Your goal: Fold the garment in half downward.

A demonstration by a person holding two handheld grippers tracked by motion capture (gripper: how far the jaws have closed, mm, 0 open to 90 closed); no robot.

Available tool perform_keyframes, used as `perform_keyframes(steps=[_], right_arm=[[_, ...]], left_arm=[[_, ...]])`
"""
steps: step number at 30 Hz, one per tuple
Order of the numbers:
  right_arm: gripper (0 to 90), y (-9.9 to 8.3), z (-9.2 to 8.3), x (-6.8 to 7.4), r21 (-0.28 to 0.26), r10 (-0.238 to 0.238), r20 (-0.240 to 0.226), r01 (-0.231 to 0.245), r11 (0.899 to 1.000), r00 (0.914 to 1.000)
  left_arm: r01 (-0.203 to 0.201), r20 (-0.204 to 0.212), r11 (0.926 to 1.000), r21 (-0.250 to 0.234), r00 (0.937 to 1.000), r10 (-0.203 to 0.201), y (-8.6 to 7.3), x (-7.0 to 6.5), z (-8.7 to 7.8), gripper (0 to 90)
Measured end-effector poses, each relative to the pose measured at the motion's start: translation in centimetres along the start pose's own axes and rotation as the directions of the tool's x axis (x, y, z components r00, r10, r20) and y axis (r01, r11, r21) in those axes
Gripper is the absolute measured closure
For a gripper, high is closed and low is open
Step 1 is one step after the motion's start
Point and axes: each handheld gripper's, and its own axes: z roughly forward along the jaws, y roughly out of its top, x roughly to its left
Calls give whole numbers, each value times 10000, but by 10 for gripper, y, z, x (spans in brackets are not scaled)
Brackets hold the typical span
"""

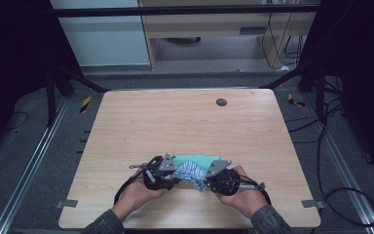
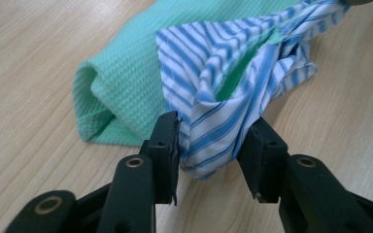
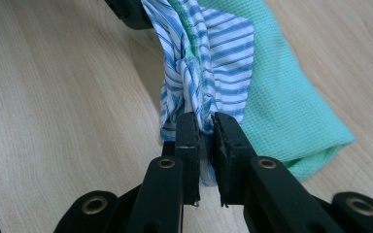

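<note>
Both tongs hold a striped cloth (image 1: 191,173) over a green towel (image 1: 202,159) on the surface (image 1: 175,117): right tongs (image 3: 205,128) pinching it tight, left tongs (image 2: 213,141) spread loosely around its fold.

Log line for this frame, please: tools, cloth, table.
left tool: open around striped cloth | right tool: shut on striped cloth | green cloth: lying on table

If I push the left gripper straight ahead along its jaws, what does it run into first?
The striped cloth: a fold already sits between the left gripper jaws. Just behind and partly inside it lies the green cloth, probably next, though depth is hard to judge.
</note>
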Motion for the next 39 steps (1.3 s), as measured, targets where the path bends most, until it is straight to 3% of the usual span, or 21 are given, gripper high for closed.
perform_keyframes(steps=[10, 13, 19, 28, 36, 39], right_arm=[[853, -8, 11, 8, 260, -42, -264, 49, 9996, 9996], [872, -9, 11, 9, 348, -106, -336, 117, 9993, 9994], [874, -10, 10, 9, 414, -89, -349, 103, 9991, 9994], [871, -14, 9, 9, 500, -42, -355, 60, 9987, 9994], [860, -15, 9, 9, 545, -38, -335, 56, 9985, 9994], [851, -15, 9, 9, 541, -35, -334, 53, 9985, 9994]], left_arm=[[-123, -3, 9999, -85, 9999, 123, -9, -1, 0, 796], [-208, -52, 9997, -135, 9998, 207, -11, -2, 0, 797], [-16, -34, 10000, -86, 10000, 16, -14, -1, -8, 667], [13, -163, 9994, -338, 9999, -18, -14, 1, -31, 692], [306, -551, 9960, -835, 9979, -353, -6, 6, -36, 706], [392, -508, 9931, -1101, 9977, -450, -1, 5, -35, 701]])
